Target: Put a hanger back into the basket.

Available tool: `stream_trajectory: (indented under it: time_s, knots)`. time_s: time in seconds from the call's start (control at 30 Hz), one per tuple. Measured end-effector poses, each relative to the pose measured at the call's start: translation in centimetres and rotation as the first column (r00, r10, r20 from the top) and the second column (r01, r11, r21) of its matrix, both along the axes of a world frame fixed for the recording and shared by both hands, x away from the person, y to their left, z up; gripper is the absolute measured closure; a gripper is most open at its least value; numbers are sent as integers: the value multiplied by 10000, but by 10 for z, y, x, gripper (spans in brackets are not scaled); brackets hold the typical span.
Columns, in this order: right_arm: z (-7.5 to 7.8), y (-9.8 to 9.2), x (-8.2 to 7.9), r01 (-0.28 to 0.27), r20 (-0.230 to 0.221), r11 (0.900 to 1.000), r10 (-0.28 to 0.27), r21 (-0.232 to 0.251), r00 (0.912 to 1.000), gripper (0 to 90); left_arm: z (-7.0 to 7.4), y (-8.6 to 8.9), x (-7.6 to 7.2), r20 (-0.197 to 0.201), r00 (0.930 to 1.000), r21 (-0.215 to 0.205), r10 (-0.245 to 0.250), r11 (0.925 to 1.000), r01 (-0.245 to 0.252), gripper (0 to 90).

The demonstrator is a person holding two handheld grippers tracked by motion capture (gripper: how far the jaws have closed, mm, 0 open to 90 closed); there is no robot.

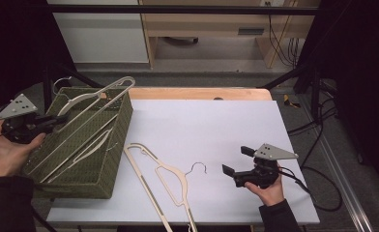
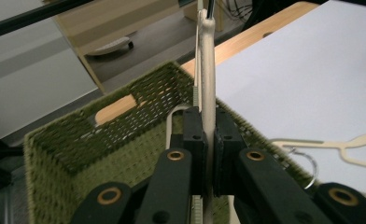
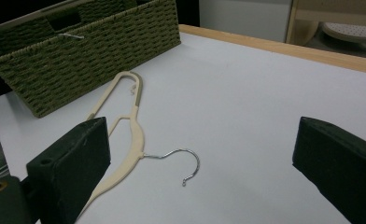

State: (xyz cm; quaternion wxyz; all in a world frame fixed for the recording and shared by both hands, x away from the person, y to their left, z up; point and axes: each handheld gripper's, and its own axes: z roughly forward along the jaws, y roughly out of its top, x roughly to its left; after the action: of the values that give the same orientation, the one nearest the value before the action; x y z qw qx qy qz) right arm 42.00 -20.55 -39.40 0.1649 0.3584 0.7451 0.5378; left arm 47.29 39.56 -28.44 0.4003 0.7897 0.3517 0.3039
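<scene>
Left hand-held gripper (image 1: 57, 119), left edge of the high view: jaws clamped on a cream, flat wooden clothes hanger (image 1: 98, 94). In the left gripper view the two black pads pinch the hanger's thin edge (image 2: 208, 93) between them, and the hanger rises straight up the middle of the frame. The hanger tilts up out of an olive-green woven rectangular basket (image 1: 112, 145), its far end above the basket's upper rim. More pale hangers lie inside the basket.

Basket sits at the left of the white-topped table (image 1: 216, 125), partly over the table's left edge.

Right hand-held gripper (image 1: 235, 161), lower right of the high view: jaws spread wide, nothing between them. It rests low over the table.

A second cream hanger with a wire hook (image 1: 166, 181) lies flat on the table, lower centre, between basket and right hand-held gripper; hook (image 3: 183, 161) points toward that gripper, apart from it.
</scene>
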Motion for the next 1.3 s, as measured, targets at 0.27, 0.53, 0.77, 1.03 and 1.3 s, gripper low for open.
stream_trajectory:
  time_s: [0.27, 0.53, 0.77, 1.03, 1.3]
  knots:
    - [-1, 0, 0, -34, -24, 10000, 34, -65, 10000, 47, -16, 14, 8, -106, 9991, 559, 408, 9976, -401, 859]
    - [-1, 2, 0, -61, -103, 10000, 61, -3, 9999, 47, -42, 17, 16, -453, 9951, 1179, 875, 9897, -817, 859]
    - [-2, 3, 1, -102, -134, 9999, 101, -74, 9999, 48, -70, 11, 18, -697, 9937, 1348, 875, 9878, -775, 859]
    - [-2, 3, 1, -106, -123, 9999, 106, -35, 9999, 49, -96, 6, 17, -1065, 9919, 1347, 693, 9894, -546, 854]
    - [-4, 5, 1, -140, -206, 9999, 139, -52, 9997, 50, -108, 4, 16, -1988, 9791, 1410, 419, 9899, -138, 810]
